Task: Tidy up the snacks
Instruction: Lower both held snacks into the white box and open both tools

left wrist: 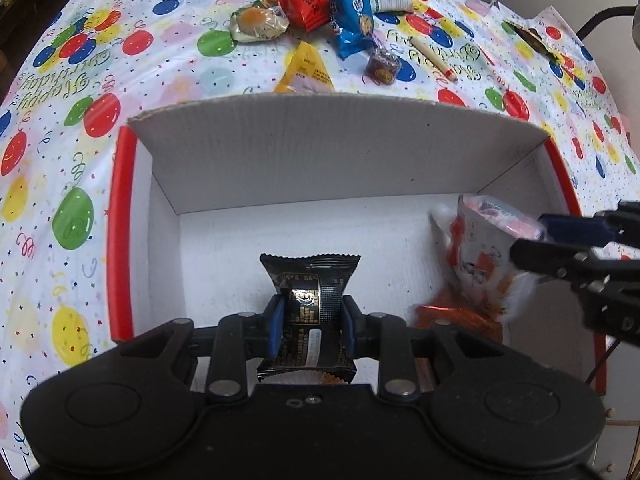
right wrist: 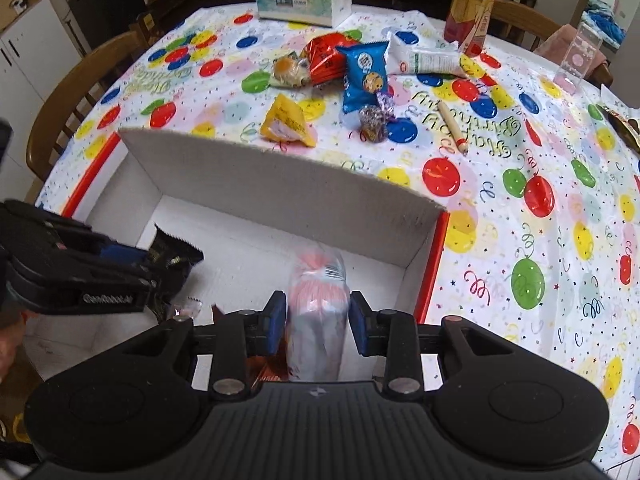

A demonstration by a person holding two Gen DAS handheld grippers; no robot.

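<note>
Left hand-held gripper (left wrist: 310, 326) at bottom centre of the left view, closed on a black snack packet (left wrist: 310, 300), blue pads pressed against both its sides, low inside the white cardboard box (left wrist: 320, 148) with red edges.

Right hand-held gripper (right wrist: 318, 322) at bottom centre of the right view, over the same box; a white and pink snack bag (right wrist: 318, 320) between its pads, left pad touching, right pad with a narrow gap showing, grip not certain.

An orange packet (left wrist: 460, 318) on the box floor, lower right of the left view.

Beyond the box, on the counter (right wrist: 540, 220) with balloon-print cloth, upper centre: blue packet (right wrist: 366, 76), red packet (right wrist: 326, 60), yellow packet (right wrist: 286, 122), tissue box (right wrist: 302, 0), bottle (right wrist: 472, 4).
</note>
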